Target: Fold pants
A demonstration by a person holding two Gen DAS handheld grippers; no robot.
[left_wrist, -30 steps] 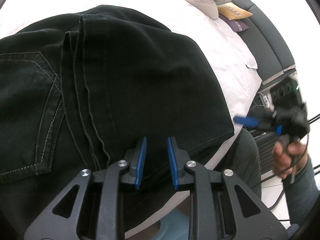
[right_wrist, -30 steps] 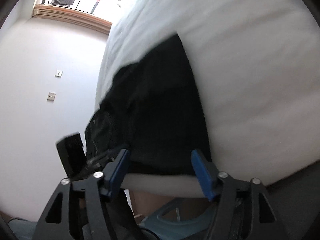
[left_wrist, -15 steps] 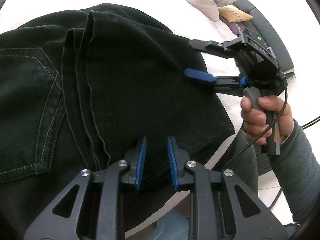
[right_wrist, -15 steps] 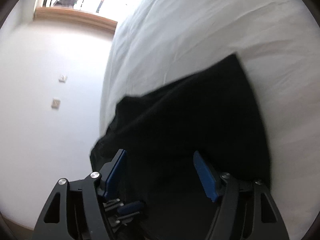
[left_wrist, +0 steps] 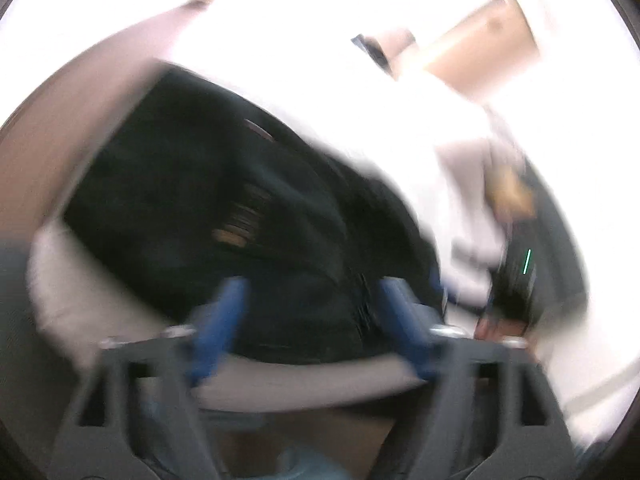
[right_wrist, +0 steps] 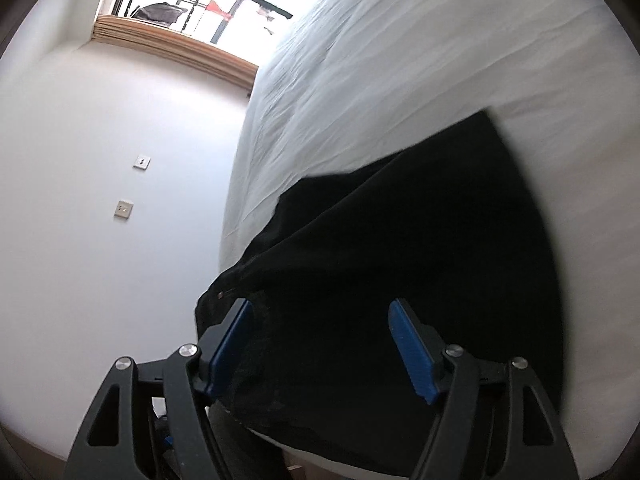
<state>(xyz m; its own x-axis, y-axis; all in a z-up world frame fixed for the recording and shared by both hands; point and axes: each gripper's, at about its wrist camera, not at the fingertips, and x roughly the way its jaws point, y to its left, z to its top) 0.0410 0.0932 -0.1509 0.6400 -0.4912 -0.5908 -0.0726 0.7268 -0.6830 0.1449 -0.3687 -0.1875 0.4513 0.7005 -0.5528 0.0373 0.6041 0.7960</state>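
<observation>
Both grippers hang over black pants [right_wrist: 400, 280] that lie on a white bed [right_wrist: 420, 72], and neither has hold of any cloth. Seen from the right wrist, the right gripper [right_wrist: 324, 348] has its jaws spread wide, blue pads well apart, with the dark fabric lying ahead of and beneath the gap rather than pinched in it. The left wrist view is heavily smeared, yet the left gripper [left_wrist: 312, 320] also shows its jaws wide apart, the pants [left_wrist: 240, 208] stretching forward from between them and nothing clamped. As a judgement, most of the work looks done: the garment reads as a compact dark bundle with layered edges near the bed's front edge, not as full-length legs laid out. Whether the layers are squared up cannot be told, since the blur hides the seams and the right view shows only flat black. What may remain is a last fold or a smoothing pass, and either would first need the jaws brought down around an edge.
</observation>
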